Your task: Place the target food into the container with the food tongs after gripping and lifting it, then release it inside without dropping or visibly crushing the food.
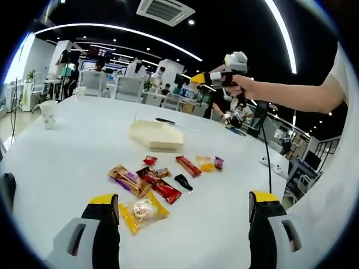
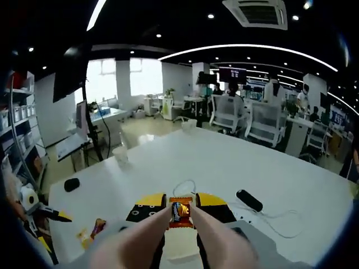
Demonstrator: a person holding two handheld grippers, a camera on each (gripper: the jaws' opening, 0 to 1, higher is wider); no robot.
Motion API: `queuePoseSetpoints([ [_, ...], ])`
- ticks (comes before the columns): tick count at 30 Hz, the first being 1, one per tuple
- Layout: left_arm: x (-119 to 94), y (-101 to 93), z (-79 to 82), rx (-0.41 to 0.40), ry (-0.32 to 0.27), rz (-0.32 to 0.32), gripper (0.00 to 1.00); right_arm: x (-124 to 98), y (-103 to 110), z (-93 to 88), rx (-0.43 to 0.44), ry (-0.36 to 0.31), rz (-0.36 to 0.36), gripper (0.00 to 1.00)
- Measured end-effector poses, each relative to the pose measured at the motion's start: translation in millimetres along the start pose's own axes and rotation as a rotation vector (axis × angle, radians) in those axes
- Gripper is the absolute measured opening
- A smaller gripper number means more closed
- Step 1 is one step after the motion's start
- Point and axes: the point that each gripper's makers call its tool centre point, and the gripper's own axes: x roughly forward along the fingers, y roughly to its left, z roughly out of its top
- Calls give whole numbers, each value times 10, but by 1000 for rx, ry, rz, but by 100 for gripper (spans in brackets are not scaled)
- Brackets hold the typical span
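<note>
My right gripper is shut on pale food tongs, whose two arms meet on a small orange snack packet held high above the white table. In the left gripper view, a person's hand holds that right gripper up in the air beyond the beige container. My left gripper stands wide open over the near table edge with nothing between its jaws. Several wrapped snacks lie between it and the container, among them a yellow packet and a red bar.
A paper cup stands at the table's far left. In the right gripper view, a black oblong device with a white cable lies on the table, with a small black object near the left edge. Office chairs and people fill the background.
</note>
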Motion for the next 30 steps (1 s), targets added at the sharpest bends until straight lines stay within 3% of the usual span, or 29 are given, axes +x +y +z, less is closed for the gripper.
queuePoseSetpoints([
  [7, 43, -8, 44, 6, -3, -17, 96, 110, -87, 65, 31, -1, -7, 20],
  [13, 73, 37, 41, 5, 11, -28, 96, 229, -68, 96, 4, 13, -9, 20],
  [22, 70, 107, 170, 19, -4, -23, 96, 392, -201, 74, 26, 32, -11, 20],
  [30, -39, 132, 66, 7, 9, 3, 96, 441, -204, 82, 28, 34, -7, 20],
])
